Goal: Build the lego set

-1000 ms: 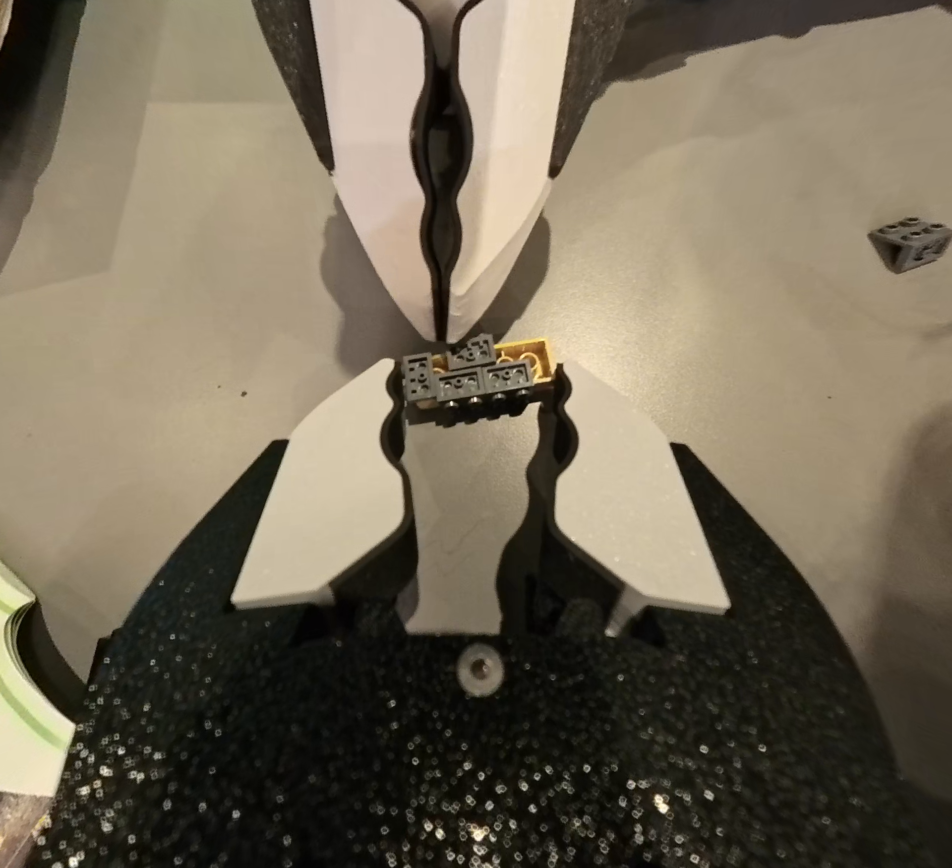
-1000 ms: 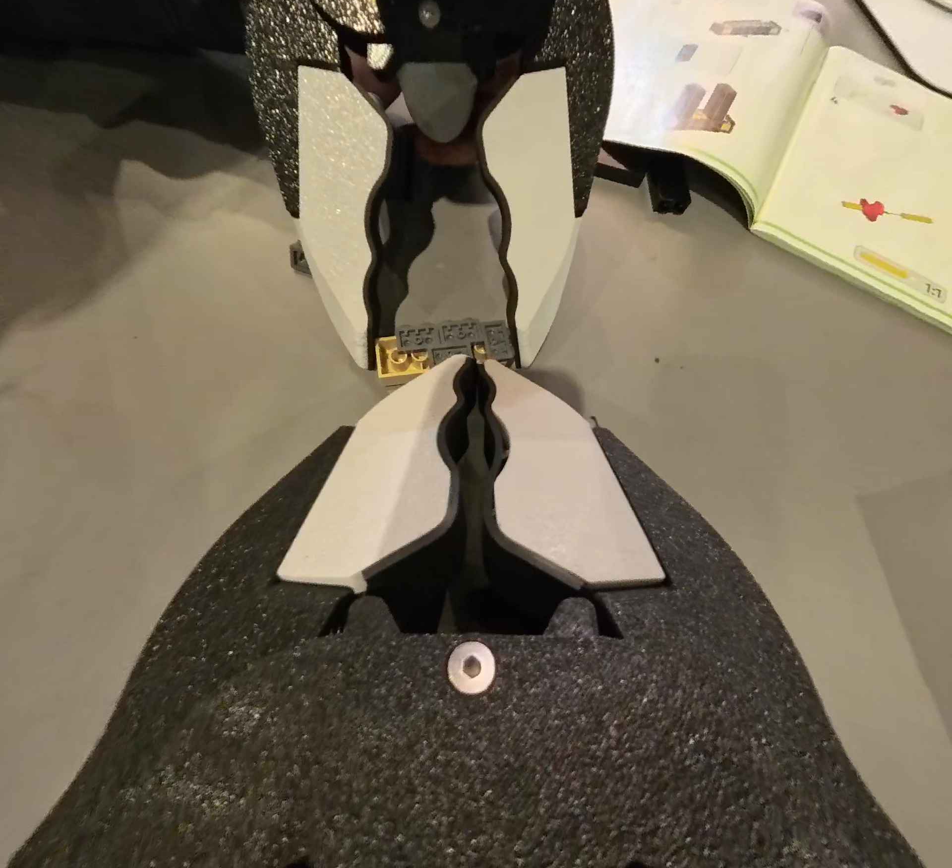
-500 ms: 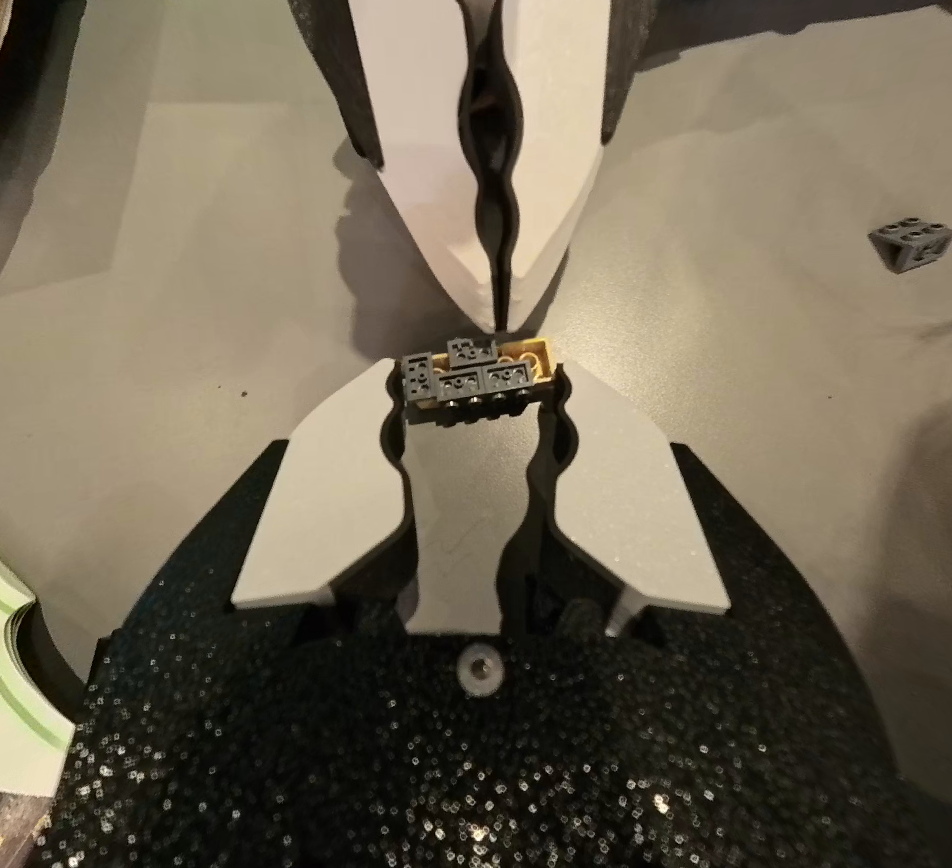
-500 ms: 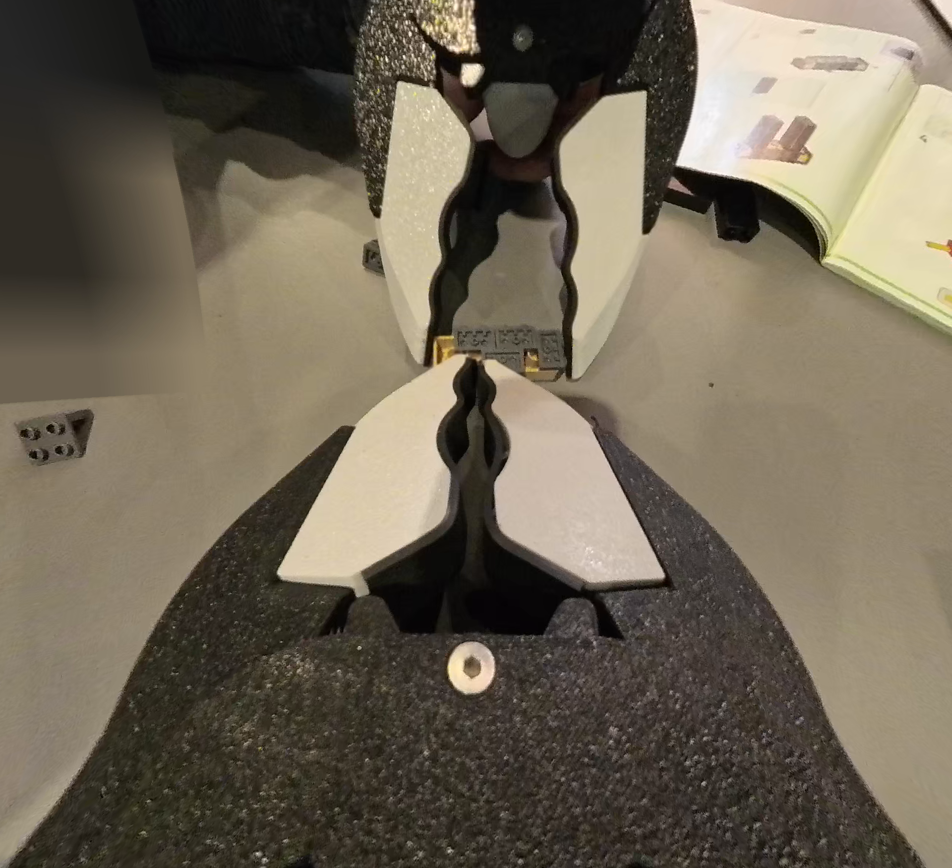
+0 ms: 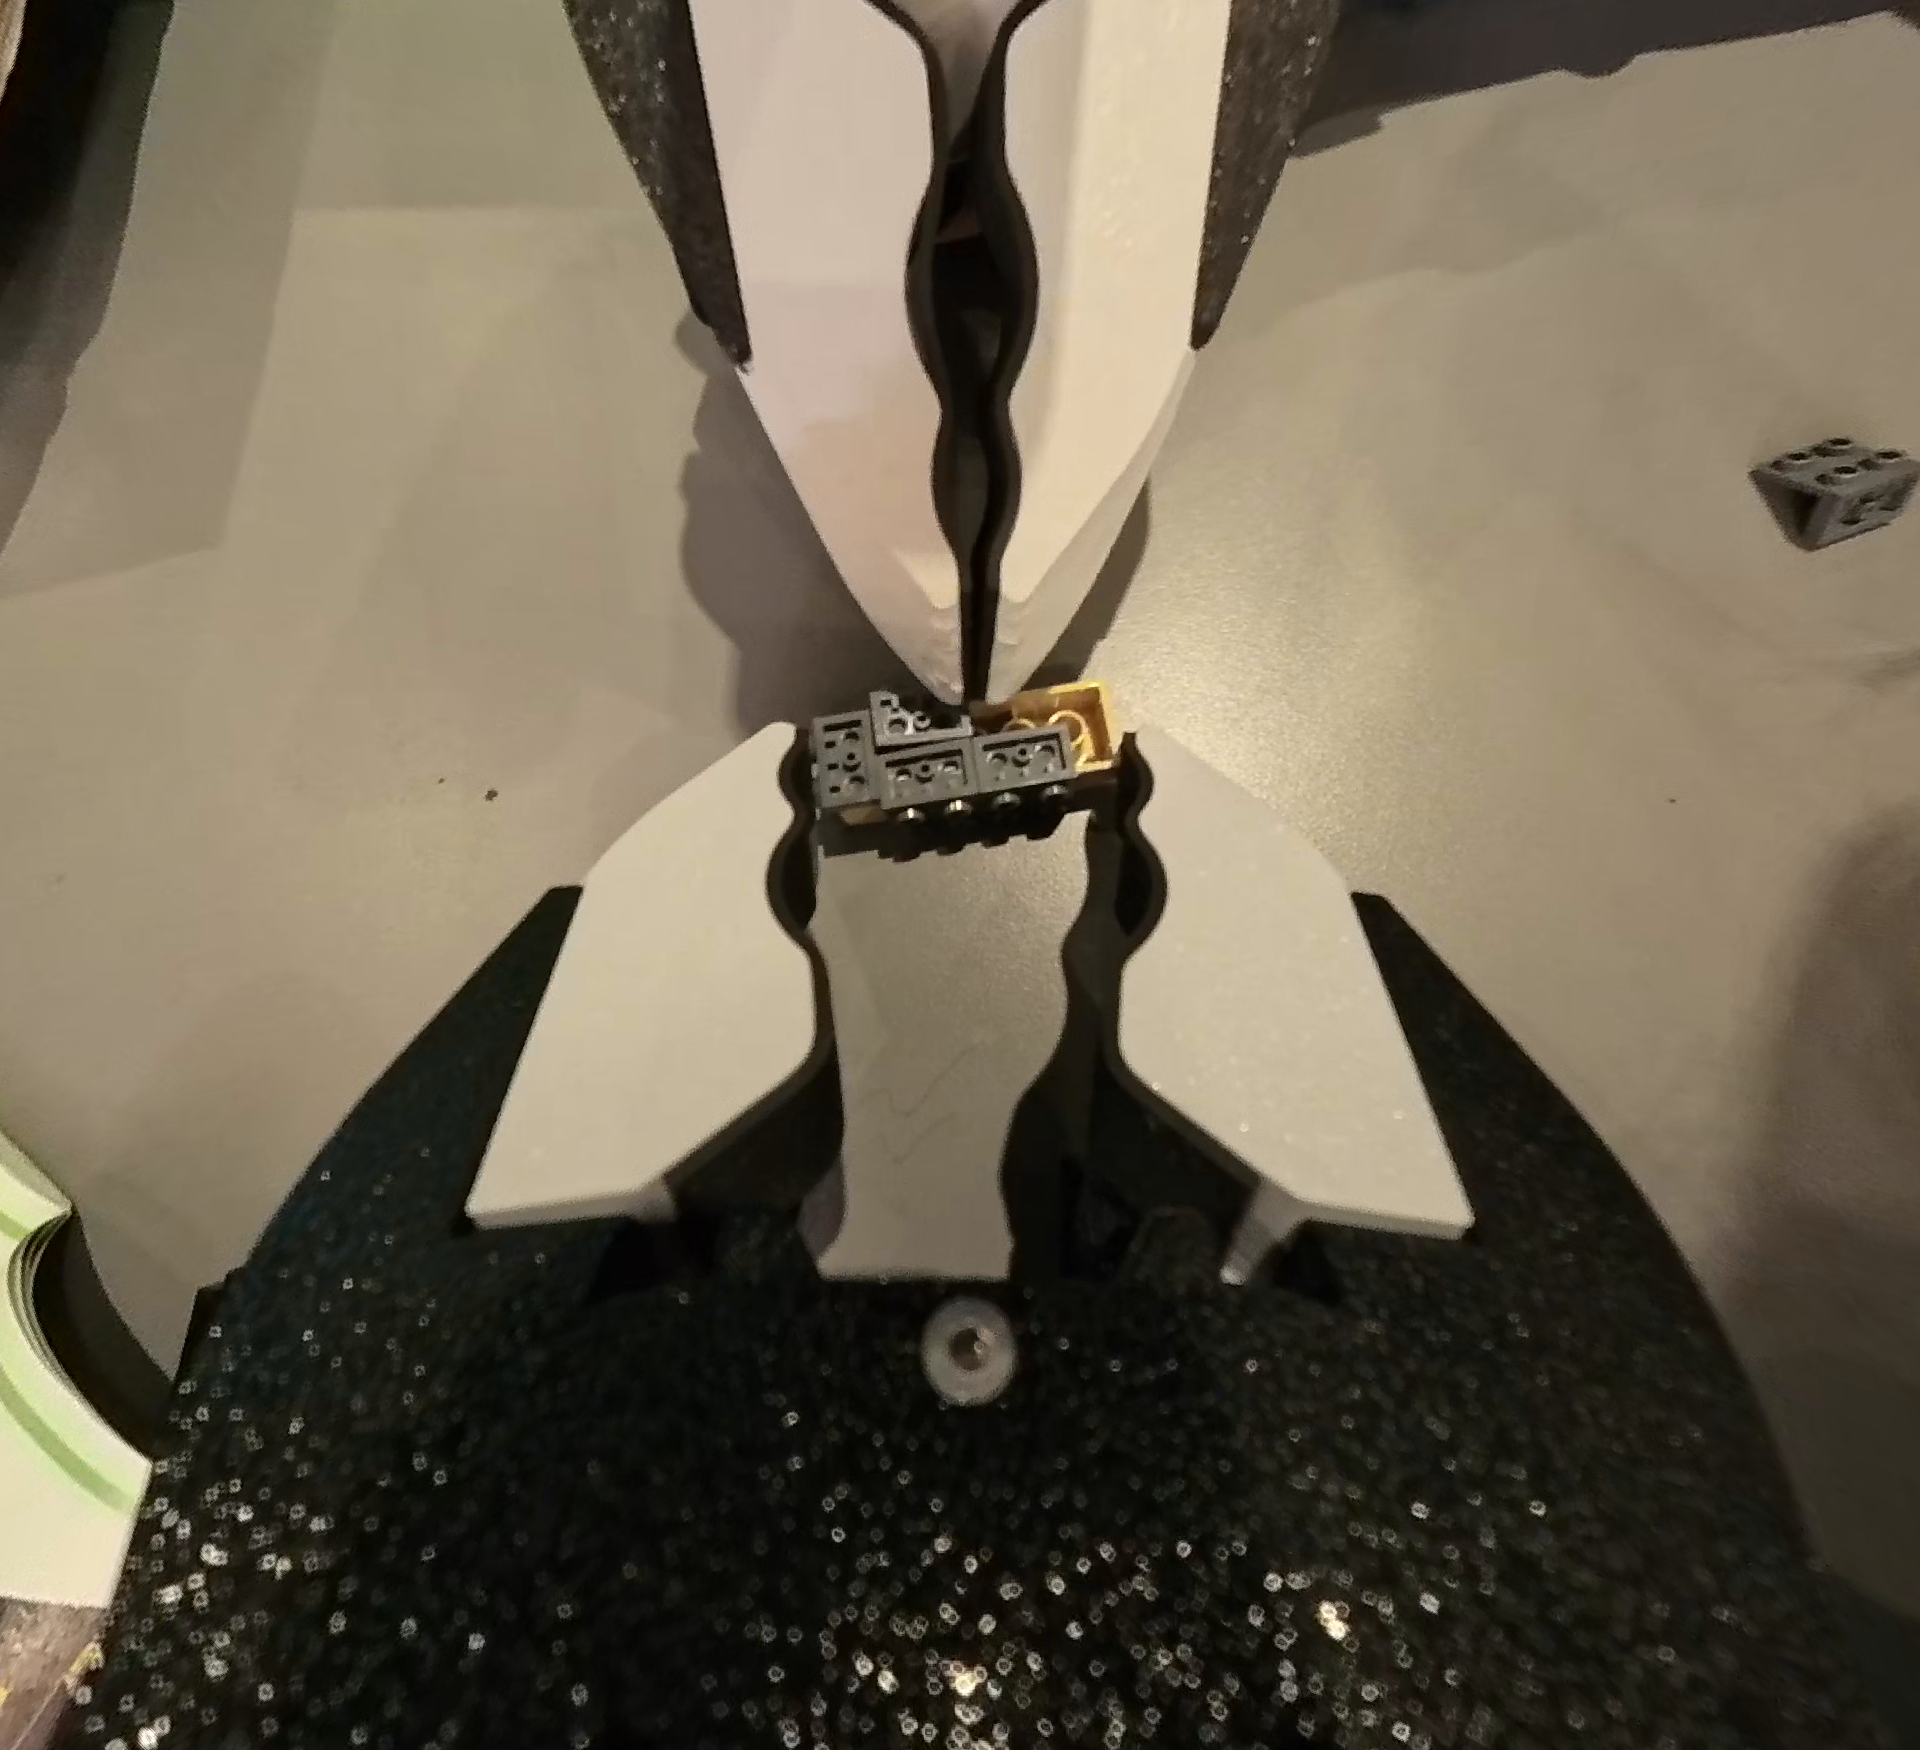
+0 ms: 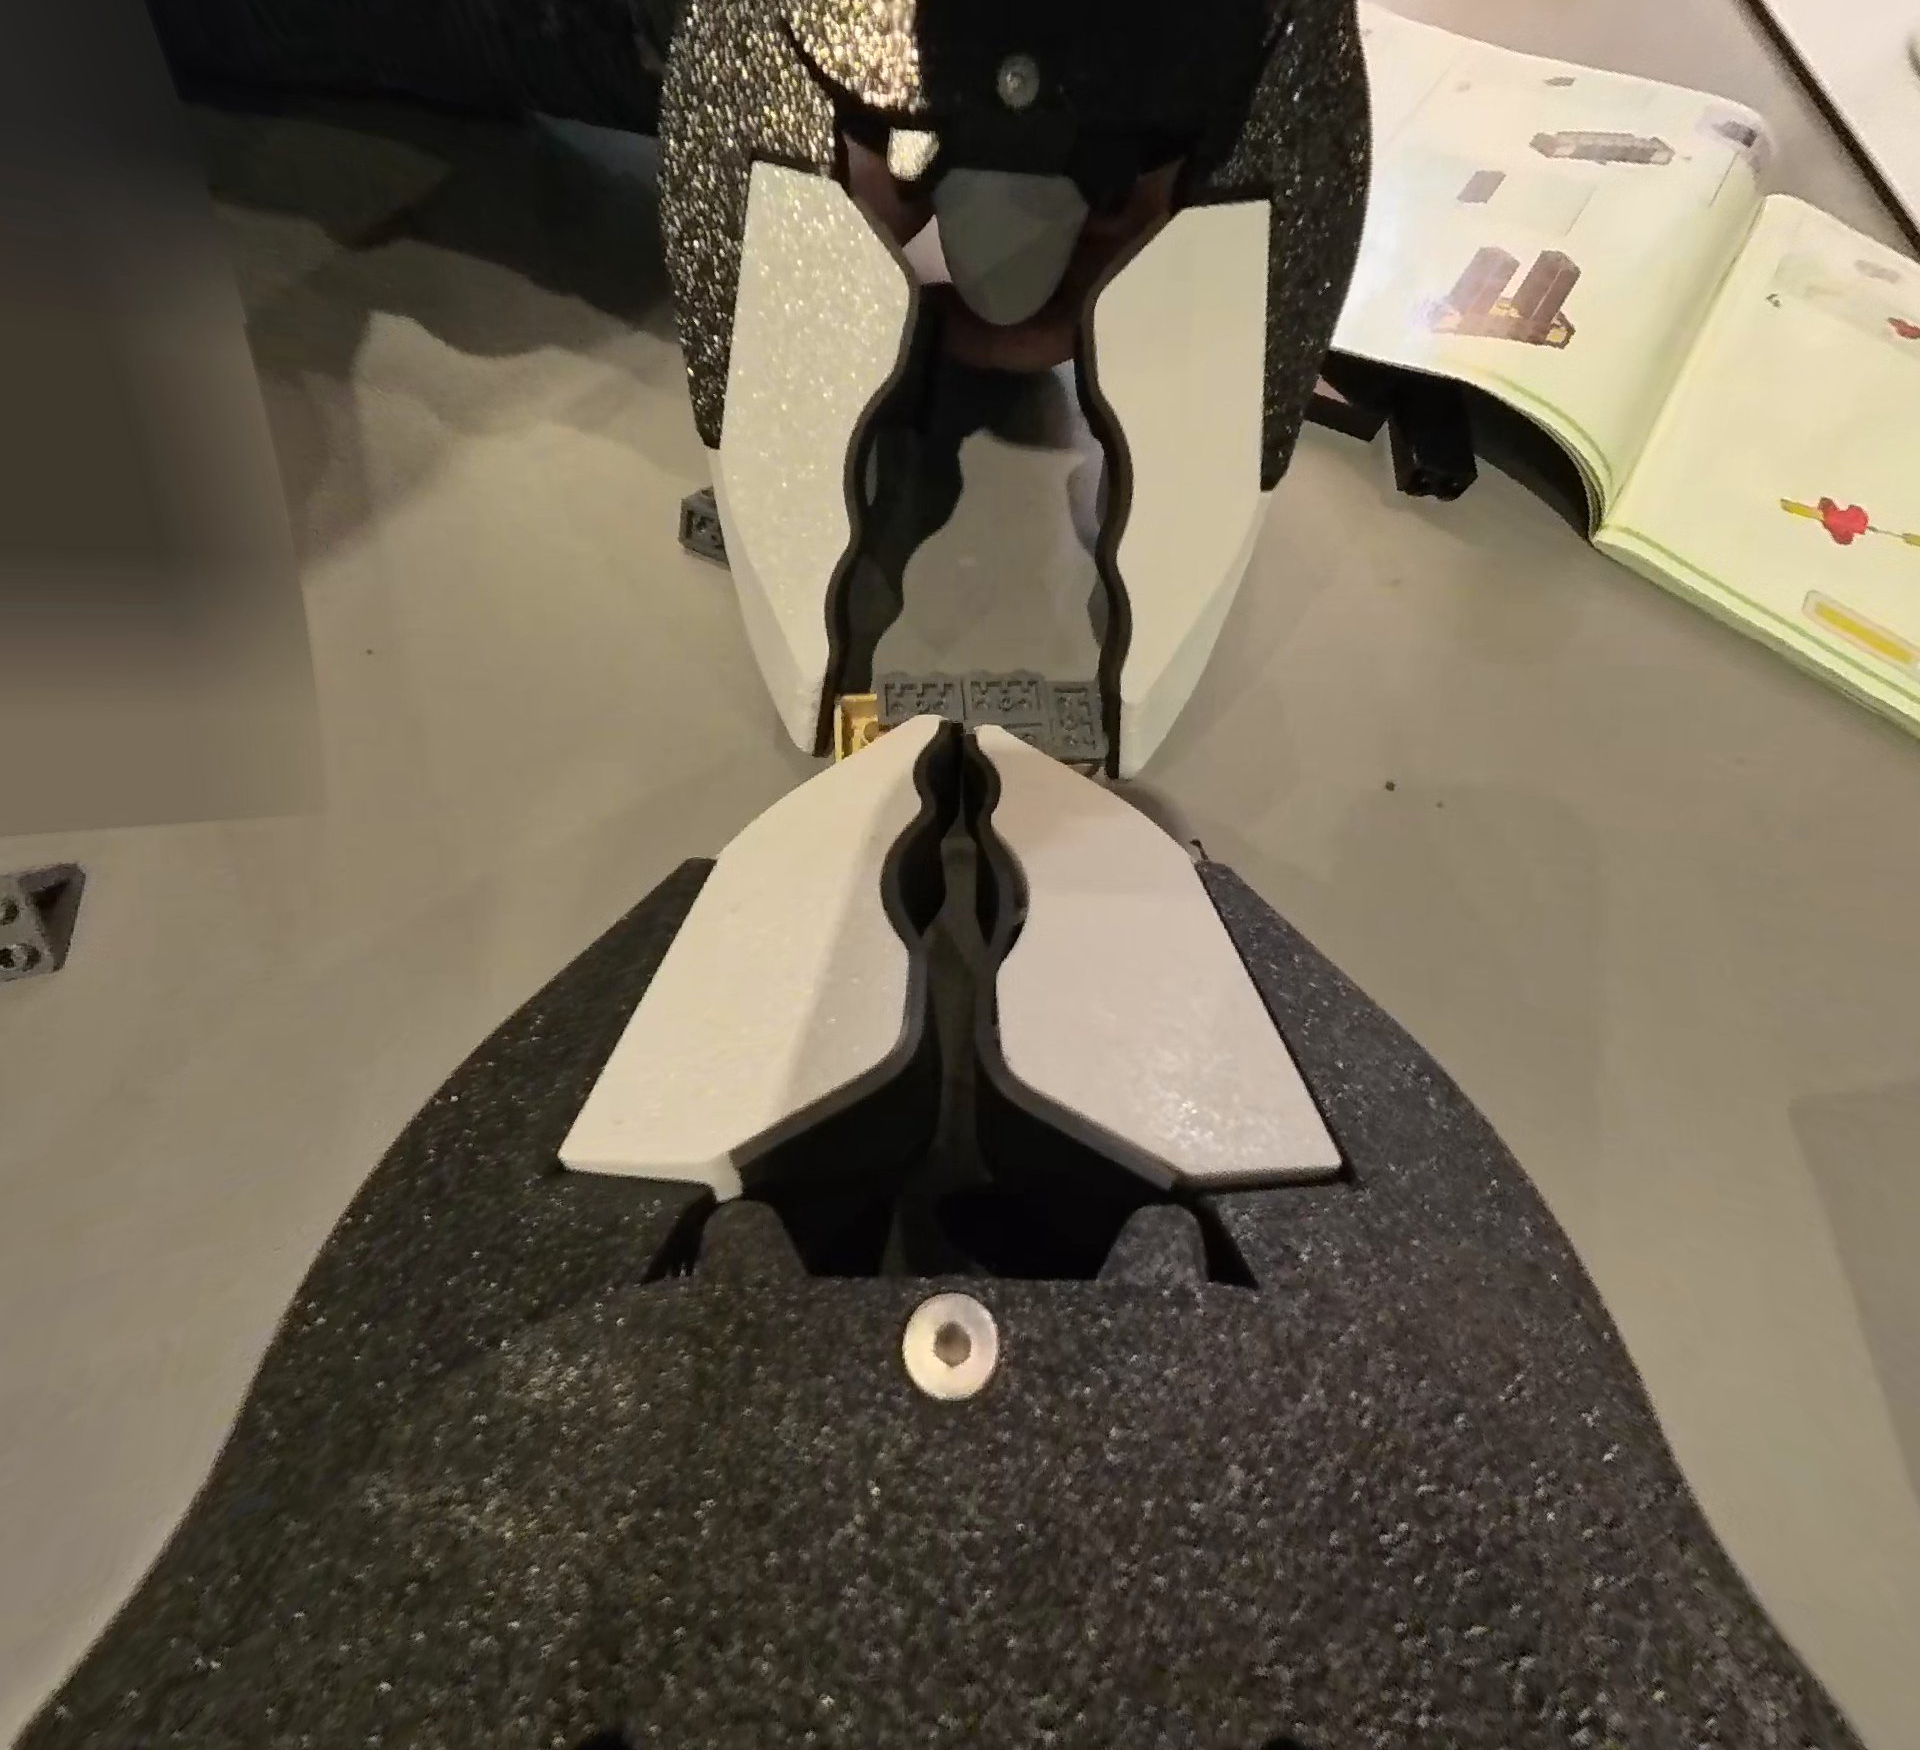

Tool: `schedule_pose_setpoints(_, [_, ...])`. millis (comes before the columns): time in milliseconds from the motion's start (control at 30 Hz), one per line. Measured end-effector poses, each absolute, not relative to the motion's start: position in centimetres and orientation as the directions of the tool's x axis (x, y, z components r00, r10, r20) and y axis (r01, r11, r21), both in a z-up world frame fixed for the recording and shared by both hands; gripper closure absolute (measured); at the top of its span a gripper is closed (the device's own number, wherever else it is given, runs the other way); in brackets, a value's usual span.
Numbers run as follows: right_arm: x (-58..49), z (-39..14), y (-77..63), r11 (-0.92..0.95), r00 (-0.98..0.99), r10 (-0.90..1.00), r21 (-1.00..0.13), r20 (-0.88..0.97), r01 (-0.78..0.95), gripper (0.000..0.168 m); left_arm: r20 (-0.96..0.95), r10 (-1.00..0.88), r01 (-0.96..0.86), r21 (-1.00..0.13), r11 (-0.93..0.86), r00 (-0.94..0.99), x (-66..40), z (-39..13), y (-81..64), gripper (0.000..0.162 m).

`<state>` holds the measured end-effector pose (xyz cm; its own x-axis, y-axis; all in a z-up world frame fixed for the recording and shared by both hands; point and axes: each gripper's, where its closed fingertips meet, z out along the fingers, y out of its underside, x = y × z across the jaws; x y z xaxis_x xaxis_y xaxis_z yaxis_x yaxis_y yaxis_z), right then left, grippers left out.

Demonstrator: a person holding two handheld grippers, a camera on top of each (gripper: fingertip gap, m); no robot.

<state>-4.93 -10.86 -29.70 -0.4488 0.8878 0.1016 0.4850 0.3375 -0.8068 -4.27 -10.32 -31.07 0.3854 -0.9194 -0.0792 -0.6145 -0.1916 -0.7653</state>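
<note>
The lego assembly [image 5: 961, 770], a tan brick overlaid with dark grey plates and showing a row of dark studs on the side that faces my left camera, sits clamped by its two ends between the tips of my left gripper [image 5: 961, 781], just above the grey table [image 5: 312, 557]; I judge it is held end-on so that its plated face stays open to the other tool. My right gripper [image 6: 961, 734] has its fingers pressed together with nothing visible between them, and in the left wrist view its closed tip meets the small grey piece on the far edge of the assembly. I read this as a pressing step: a closed tip makes a firm, narrow pusher, while the left grip braces the brick against the push. I cannot tell whether the small piece is fully seated. Farther out, a loose dark grey angled piece [image 5: 1839, 500] lies well apart on the table, seemingly the same one at the left edge of the right wrist view [image 6: 36, 921], and another small grey piece [image 6: 704, 528] lies behind the left gripper. The open instruction booklet [image 6: 1662, 350] lies beyond, where I can consult it.
</note>
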Motion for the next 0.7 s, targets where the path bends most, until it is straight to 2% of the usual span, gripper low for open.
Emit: schedule_pose_setpoints(700, [-4.9, -29.3, -9.9, 0.275, -0.399, 0.915, -0.828, 0.068, 0.489, 0.168, -0.083, -0.917, -0.614, -0.765, -0.192, 0.390, -4.3, -31.1, -10.4, 0.106])
